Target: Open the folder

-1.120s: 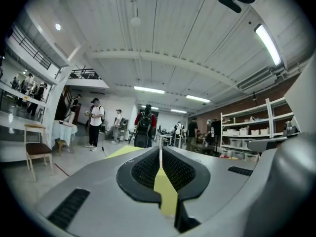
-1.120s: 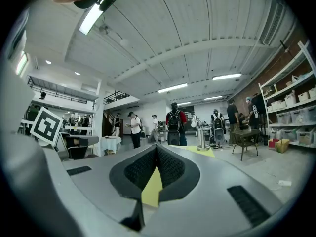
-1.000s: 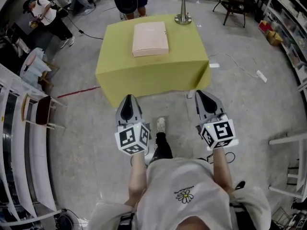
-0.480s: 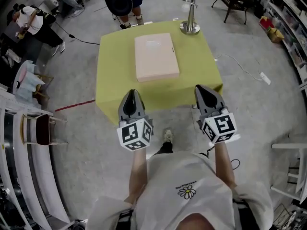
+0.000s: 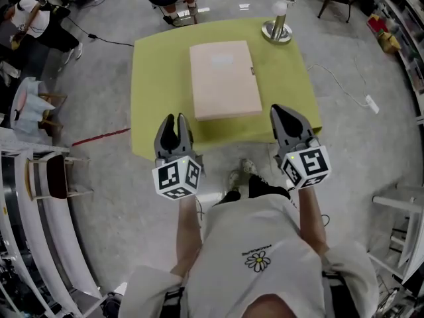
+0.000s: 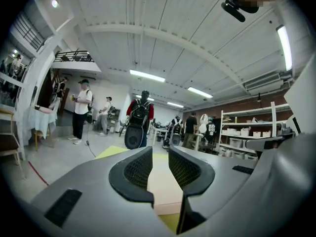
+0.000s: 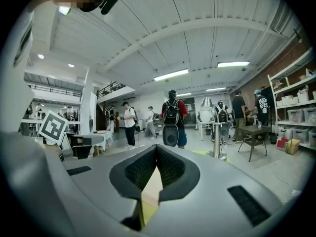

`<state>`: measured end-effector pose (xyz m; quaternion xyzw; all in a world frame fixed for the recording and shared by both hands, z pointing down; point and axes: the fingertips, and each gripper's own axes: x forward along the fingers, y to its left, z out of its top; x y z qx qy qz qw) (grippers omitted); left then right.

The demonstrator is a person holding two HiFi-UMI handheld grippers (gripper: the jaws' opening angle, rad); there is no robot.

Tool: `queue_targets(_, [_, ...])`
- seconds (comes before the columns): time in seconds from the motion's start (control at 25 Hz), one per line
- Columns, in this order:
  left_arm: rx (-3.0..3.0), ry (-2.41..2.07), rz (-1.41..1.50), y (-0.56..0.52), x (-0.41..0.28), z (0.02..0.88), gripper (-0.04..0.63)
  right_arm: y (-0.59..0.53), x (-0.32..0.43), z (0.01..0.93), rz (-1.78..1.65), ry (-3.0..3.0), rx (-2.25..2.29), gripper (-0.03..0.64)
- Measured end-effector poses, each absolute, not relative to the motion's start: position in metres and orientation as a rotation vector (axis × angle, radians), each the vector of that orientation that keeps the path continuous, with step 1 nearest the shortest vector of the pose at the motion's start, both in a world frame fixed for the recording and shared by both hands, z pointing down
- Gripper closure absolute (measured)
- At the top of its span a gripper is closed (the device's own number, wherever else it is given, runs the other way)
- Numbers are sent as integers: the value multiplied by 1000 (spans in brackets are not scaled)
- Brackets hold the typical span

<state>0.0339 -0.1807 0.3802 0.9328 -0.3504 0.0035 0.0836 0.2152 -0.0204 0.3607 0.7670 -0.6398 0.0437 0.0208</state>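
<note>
folder closed on the table, both grippers short of it

the folder [image 5: 224, 79] lay flat and shut in the middle of the yellow-green table [image 5: 152, 98], long side running away from the person. pale pink-beige cover, plain, with a slightly lighter patch near the far end. a small clasp [image 5: 252, 71] sat on its right edge, so that edge was likely the opening side and the left the spine. lying square to the person, it put the clasp side on the right gripper's side. the near edge sat close to the table's front, likely within easy reach.

left gripper [image 5: 175, 119] hung over the table's near edge, left of the folder's near-left corner and apart from it. its jaws had just been opening and stood a little apart with nothing between them; in the left gripper view the folder [image 6: 163, 186] only showed beyond the gap. probably readying to steady or pinch the cover.

right gripper [image 5: 283, 114] sat just off the folder's near-right corner, not touching, jaws pressed together and empty, with the folder [image 7: 150, 181] ahead and below. both pointed level toward the table, which reads as an approach with no contact made. opening not yet begun.

a desk lamp [image 5: 278, 26] stood at the far right corner, clear of the folder. a person with a backpack [image 6: 139, 117] stood beyond the table.
</note>
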Motion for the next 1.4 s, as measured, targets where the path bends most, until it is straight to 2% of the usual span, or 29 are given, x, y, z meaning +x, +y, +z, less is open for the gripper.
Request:
queue_targets(0.24, [2709,-1127,133,-202,39,406,502,-45,229,373,178,-2025,2318,604])
queue_targets(0.8, [2631,-1163,167,-226,40,420,500,-67,251,388,208,-2033,2246,604])
queue_targets(0.88, [2610,-1143,170,-228,43,425,473,-67,253,391,219,-2030,2245,604])
queue_targets(0.92, [2591,-1114,167,-229,45,427,428,-68,254,392,222,-2028,2244,604])
queue_targets(1.04, [2511,-991,157,-236,53,437,408,-69,255,394,231,-2029,2236,604])
queue_targets(1.12, [2437,-900,204,-246,59,454,435,-71,258,397,237,-2034,2231,604])
queue_targets(1.16, [2395,-849,249,-253,64,465,513,-72,259,398,241,-2034,2231,604])
queue_targets(1.2, [2357,-792,295,-260,69,477,557,-73,261,399,246,-2033,2233,604])
queue_targets(1.4, [2230,-601,379,-282,81,515,565,-83,259,407,284,-2039,2168,604])
